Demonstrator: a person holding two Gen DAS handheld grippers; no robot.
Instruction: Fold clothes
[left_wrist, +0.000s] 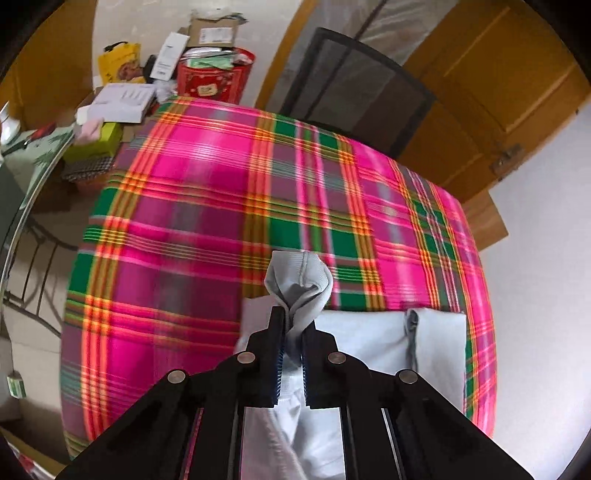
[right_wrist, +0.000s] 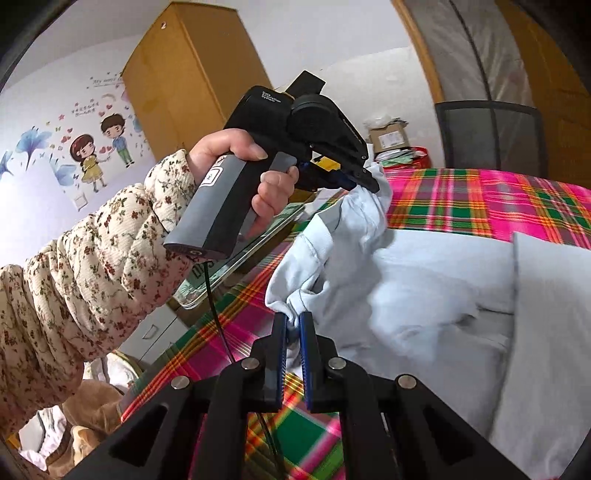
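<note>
A pale blue garment (left_wrist: 373, 343) lies on a table under a pink and green plaid cloth (left_wrist: 192, 192). In the left wrist view my left gripper (left_wrist: 293, 317) is shut on a bunched ribbed edge of the garment (left_wrist: 299, 277), lifted off the cloth. In the right wrist view my right gripper (right_wrist: 293, 319) is shut on another bunched edge of the same garment (right_wrist: 295, 299). That view also shows the left gripper (right_wrist: 365, 181), held by a hand in a floral sleeve (right_wrist: 92, 258), pinching the garment higher up. The rest of the garment (right_wrist: 424, 295) sags onto the plaid cloth (right_wrist: 480, 199).
A black mesh chair (left_wrist: 354, 88) stands behind the table's far edge, with wooden doors (left_wrist: 491, 92) beyond. Boxes and a red bag (left_wrist: 214, 77) are piled at the far left. A metal-framed board (right_wrist: 236, 258) leans by the table's left side. A wooden wardrobe (right_wrist: 192, 74) stands against the wall.
</note>
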